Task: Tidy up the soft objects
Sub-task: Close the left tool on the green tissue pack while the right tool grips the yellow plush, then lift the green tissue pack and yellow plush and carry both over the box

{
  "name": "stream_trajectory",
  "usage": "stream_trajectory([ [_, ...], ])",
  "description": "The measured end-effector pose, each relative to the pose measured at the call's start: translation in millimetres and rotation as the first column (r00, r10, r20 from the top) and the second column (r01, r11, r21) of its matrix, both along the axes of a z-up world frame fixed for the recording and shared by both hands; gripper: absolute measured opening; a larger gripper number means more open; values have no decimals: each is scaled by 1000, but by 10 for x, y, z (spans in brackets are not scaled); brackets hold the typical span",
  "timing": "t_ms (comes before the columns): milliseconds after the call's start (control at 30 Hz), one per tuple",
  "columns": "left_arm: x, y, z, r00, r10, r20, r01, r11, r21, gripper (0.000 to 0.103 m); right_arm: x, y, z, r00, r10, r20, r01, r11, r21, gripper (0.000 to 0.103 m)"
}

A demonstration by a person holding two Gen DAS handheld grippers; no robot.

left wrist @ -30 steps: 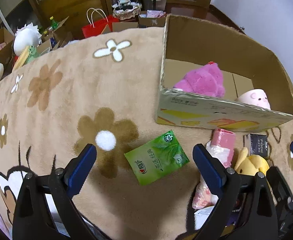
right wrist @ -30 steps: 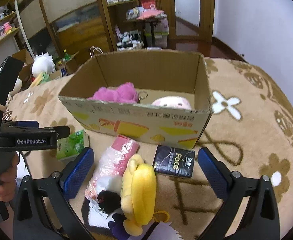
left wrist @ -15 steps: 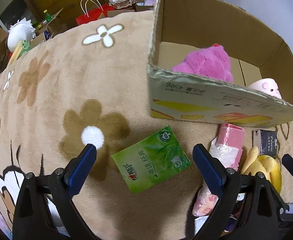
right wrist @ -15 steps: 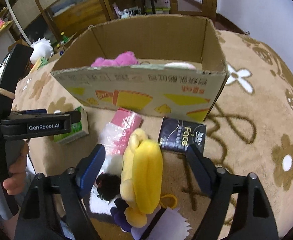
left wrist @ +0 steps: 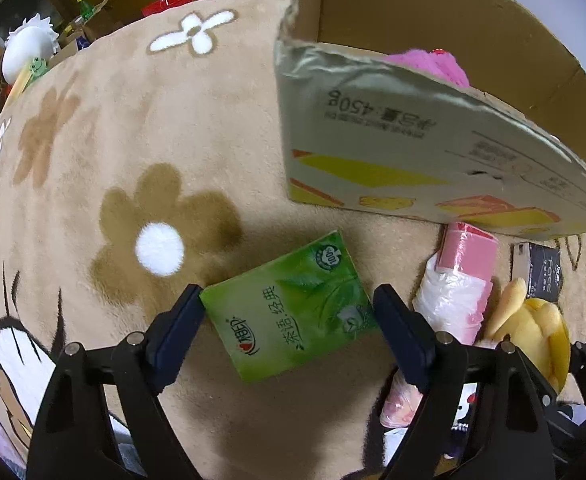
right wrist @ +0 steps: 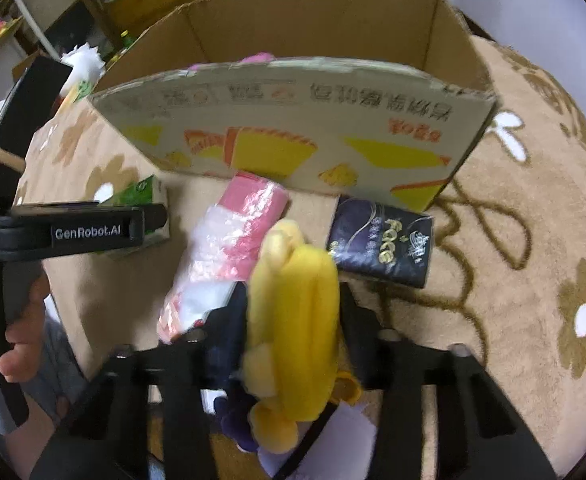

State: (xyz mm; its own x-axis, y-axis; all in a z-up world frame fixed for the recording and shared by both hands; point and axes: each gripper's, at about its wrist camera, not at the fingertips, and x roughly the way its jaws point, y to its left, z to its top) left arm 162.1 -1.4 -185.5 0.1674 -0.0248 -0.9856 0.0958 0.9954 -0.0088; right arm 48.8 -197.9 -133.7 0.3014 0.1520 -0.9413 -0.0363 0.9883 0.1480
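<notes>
Your left gripper (left wrist: 287, 312) sits low in the left wrist frame, its fingers touching both sides of the green tissue pack (left wrist: 293, 306), which lies on the rug (left wrist: 133, 120) at lower centre. Your right gripper (right wrist: 293, 312) is clamped on the yellow plush (right wrist: 293, 320) at lower centre of the right wrist frame. The box (right wrist: 293, 132) fills the upper half there. The pink bag (right wrist: 229, 240) and black pack (right wrist: 381, 242) lie just below it.
</notes>
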Motion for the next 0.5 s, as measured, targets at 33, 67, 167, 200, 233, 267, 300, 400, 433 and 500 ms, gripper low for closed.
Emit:
stream_trajectory([
  [33, -22, -15, 6, 1000, 0, -1, 0, 1000, -3, 84, -6, 10, 7, 1000, 4, 5, -4, 1000, -6, 41],
  [67, -33, -22, 10, 1000, -1, -3, 1, 1000, -7, 84, -9, 24, 13, 1000, 10, 9, -10, 1000, -9, 41],
  [167, -50, -35, 41, 1000, -12, 13, 12, 1000, 2, 84, -23, 33, 45, 1000, 12, 29, -12, 1000, -14, 41],
  [200, -54, -53, 62, 1000, -17, 21, 17, 1000, 9, 84, -22, 12, 71, 999, 7, 38, -7, 1000, -13, 41],
  [233, -62, -65, 88, 999, -23, 33, 22, 1000, 17, 84, -22, -9, 88, 999, 2, 44, -1, 1000, -11, 41],
  [267, -88, -83, 122, 998, -30, 47, 29, 999, 22, 84, -24, -45, 110, 999, -4, 50, 4, 1000, -8, 41],
  [300, -165, -136, 170, 998, -36, 58, 35, 999, 21, 84, -13, -77, 145, 998, -14, 61, 14, 1000, -5, 41],
  [400, -225, -164, 283, 995, -45, 89, 42, 999, 25, 83, -38, -176, 229, 995, -36, 89, 37, 999, -11, 41],
  [433, -253, -177, 313, 994, -49, 99, 46, 998, 31, 83, -44, -200, 257, 994, -41, 102, 42, 999, -13, 41],
  [500, -308, -184, 385, 991, -56, 124, 52, 998, 37, 83, -54, -246, 312, 990, -56, 126, 59, 998, -24, 41],
])
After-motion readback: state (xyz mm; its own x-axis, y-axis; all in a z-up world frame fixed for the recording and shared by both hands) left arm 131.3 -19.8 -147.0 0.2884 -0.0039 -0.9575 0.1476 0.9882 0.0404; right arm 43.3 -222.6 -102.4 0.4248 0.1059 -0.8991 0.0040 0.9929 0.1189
